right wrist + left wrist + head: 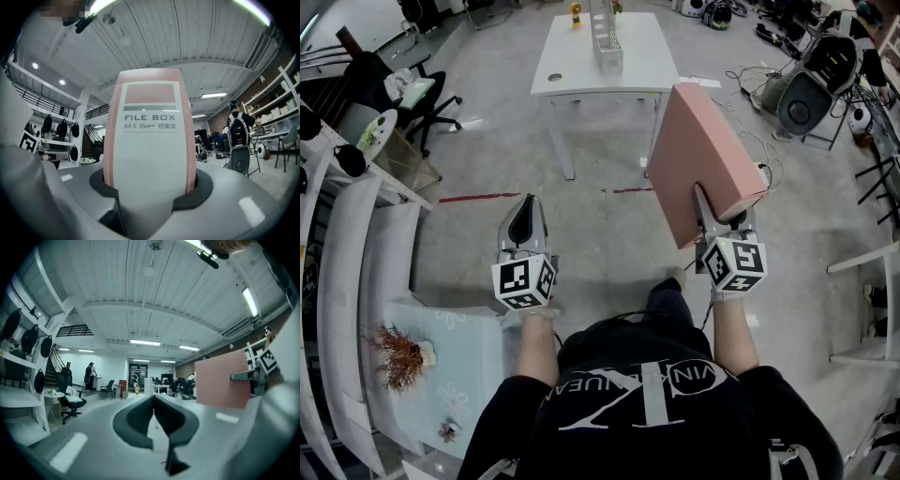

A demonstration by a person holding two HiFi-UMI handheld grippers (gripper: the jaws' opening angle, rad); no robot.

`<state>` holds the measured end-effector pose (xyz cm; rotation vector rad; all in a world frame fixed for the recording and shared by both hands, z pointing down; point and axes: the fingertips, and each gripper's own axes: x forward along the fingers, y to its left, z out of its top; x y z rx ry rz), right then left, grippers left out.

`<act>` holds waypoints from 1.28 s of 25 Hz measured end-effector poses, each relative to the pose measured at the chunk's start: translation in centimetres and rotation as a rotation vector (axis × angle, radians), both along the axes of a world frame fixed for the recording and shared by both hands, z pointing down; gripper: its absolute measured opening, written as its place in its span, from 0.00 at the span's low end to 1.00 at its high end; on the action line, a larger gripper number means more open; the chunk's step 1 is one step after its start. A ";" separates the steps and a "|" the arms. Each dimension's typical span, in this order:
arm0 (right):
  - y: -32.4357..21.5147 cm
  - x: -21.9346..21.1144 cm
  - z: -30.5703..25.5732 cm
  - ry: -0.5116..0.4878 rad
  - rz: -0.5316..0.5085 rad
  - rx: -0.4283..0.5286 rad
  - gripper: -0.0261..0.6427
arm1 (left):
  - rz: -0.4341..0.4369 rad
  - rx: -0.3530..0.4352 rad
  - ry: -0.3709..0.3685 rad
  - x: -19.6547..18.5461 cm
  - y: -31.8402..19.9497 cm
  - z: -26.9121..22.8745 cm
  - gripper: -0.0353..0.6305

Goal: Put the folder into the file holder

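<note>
Grey workshop floor [581, 234] stretches ahead to the white table [572, 66], where the file holder [607, 47] stands, well apart from the person. The pink folder [703, 159] stands tilted in the right gripper [712, 214], whose jaws are spread wide and pressing on its spine. The left gripper [525, 208] is closed on nothing. Doing this well likely means carrying the folder steadily and lining its narrow edge up with a slot.

black tee [647, 403] with white print; grey left gripper [523, 208], right gripper [705, 214], checkered marker cubes [524, 281]
</note>
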<state>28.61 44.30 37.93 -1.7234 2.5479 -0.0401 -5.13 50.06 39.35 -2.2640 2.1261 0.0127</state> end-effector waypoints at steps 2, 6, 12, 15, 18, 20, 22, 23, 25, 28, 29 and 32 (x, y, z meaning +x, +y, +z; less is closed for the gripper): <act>0.0 0.0 0.0 0.001 0.003 -0.001 0.47 | -0.001 -0.003 0.005 -0.2 0.0 0.0 0.05; 0.0 -0.3 0.1 0.005 -0.002 0.000 0.47 | -0.004 0.001 0.010 -0.7 0.2 0.1 0.05; -0.5 0.5 0.7 -0.011 0.012 -0.002 0.47 | -0.016 -0.018 0.020 -1.6 0.7 1.2 0.05; -1.1 0.3 0.8 -0.019 0.013 -0.008 0.47 | -0.028 -0.028 0.038 -2.5 0.5 1.5 0.05; -1.7 0.0 0.8 -0.035 0.005 -0.015 0.47 | -0.028 -0.034 0.044 -3.0 -0.1 1.4 0.05; -2.1 0.0 0.8 -0.047 0.004 -0.019 0.48 | -0.017 -0.043 0.042 -2.8 -0.8 1.5 0.05; -2.5 0.1 0.9 -0.057 0.005 -0.030 0.48 | -0.006 -0.048 0.045 -2.5 -1.5 1.6 0.05; -2.9 0.2 1.1 -0.058 0.006 -0.036 0.48 | -0.001 -0.050 0.047 -2.3 -1.9 1.7 0.05; -3.8 0.2 1.5 -0.050 0.007 -0.046 0.48 | 0.011 -0.052 0.047 -2.0 -3.0 1.9 0.05; -5.4 -0.1 2.1 -0.036 0.010 -0.057 0.48 | 0.012 -0.067 0.051 -2.2 -4.6 2.7 0.05; -6.1 -0.3 2.3 -0.037 0.009 -0.059 0.48 | 0.007 -0.072 0.057 -2.4 -5.3 2.9 0.05; -8.6 -1.0 2.2 -0.046 0.002 -0.061 0.48 | 0.000 -0.071 0.060 -3.1 -7.9 2.6 0.05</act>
